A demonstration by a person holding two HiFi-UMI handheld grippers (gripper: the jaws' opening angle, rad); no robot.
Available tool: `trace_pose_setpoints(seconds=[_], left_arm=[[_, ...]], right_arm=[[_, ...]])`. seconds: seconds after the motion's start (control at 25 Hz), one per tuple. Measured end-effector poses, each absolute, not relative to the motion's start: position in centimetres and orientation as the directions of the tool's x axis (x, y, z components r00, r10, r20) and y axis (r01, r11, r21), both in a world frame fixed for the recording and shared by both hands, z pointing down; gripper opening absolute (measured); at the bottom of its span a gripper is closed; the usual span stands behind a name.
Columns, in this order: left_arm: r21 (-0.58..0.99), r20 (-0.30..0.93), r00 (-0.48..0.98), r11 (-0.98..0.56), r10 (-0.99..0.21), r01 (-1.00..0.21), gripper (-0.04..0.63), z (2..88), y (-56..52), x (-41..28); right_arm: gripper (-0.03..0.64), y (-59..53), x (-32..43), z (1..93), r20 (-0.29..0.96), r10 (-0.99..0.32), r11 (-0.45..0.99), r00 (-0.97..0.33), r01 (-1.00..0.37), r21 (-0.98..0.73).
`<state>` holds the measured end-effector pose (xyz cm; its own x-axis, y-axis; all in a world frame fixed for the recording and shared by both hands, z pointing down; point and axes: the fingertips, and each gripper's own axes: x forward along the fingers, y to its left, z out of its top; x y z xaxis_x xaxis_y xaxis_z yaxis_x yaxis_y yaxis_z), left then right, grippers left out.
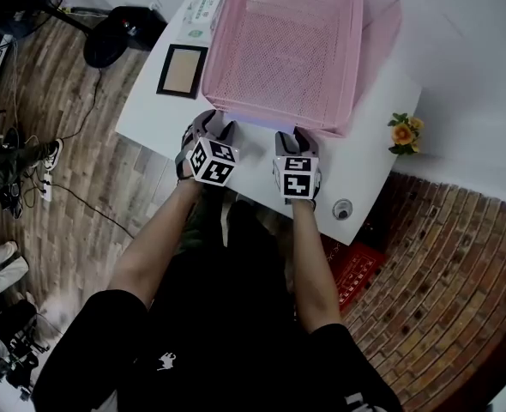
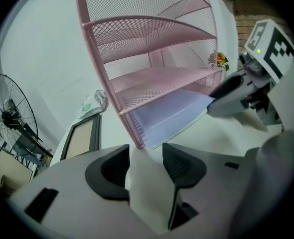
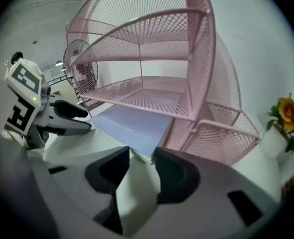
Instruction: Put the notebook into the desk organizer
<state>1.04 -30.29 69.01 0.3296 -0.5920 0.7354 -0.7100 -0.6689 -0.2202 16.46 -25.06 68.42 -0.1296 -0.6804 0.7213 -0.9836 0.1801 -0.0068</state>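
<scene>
Pink mesh organizer (image 1: 225, 51) is set on the tabletop (image 1: 150, 114). At its front left, the left gripper's (image 2: 146, 150) jaws are opening, nothing between them. The notebook (image 2: 172, 114) is slid partway into its bottom tier. At its front right, the right gripper's (image 3: 142, 152) jaws are spread, the notebook's corner at their tips.

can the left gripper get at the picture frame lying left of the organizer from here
Probably yes: the left gripper, jaws opening with nothing gripped between them, has only bare table between it and the picture frame.

Bright, even light, soft shadows; 2 gripper views fisheye w/ dark corners, blurry foreground.
</scene>
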Motion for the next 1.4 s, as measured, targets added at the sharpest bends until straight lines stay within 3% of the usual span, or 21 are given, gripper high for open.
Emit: trace_pose_setpoints(seconds=[0.32, 0.68, 1.0, 1.12, 1.4], left_arm=[[-0.221, 0.746, 0.315, -0.664, -0.587, -0.714, 0.215, 69.1, -30.8, 0.9], [-0.224, 0.748, 0.281, -0.627, -0.601, -0.746, 0.212, 68.9, -31.7, 0.7], [-0.139, 0.751, 0.322, -0.614, -0.577, -0.777, 0.256, 67.9, -28.3, -0.5], [-0.118, 0.727, 0.343, -0.601, -0.594, -0.791, 0.208, 66.3, -27.2, -0.9], [-0.093, 0.652, 0.413, -0.608, -0.636, -0.789, 0.076, 61.9, -25.1, -1.4]], right_arm=[[0.150, -25.0, 16.3, 68.6, 0.756, -0.652, 0.239, -0.063, -0.963, 0.126], [0.135, -26.6, 17.1, 68.5, 0.723, -0.688, 0.168, 0.068, -0.954, 0.250], [0.178, -24.8, 16.3, 66.3, 0.679, -0.731, 0.184, -0.066, -0.978, 0.102], [0.166, -23.6, 16.3, 65.0, 0.653, -0.748, 0.178, -0.118, -0.984, 0.026], [0.002, -21.4, 16.9, 61.7, 0.582, -0.804, 0.119, -0.119, -0.992, -0.038]])
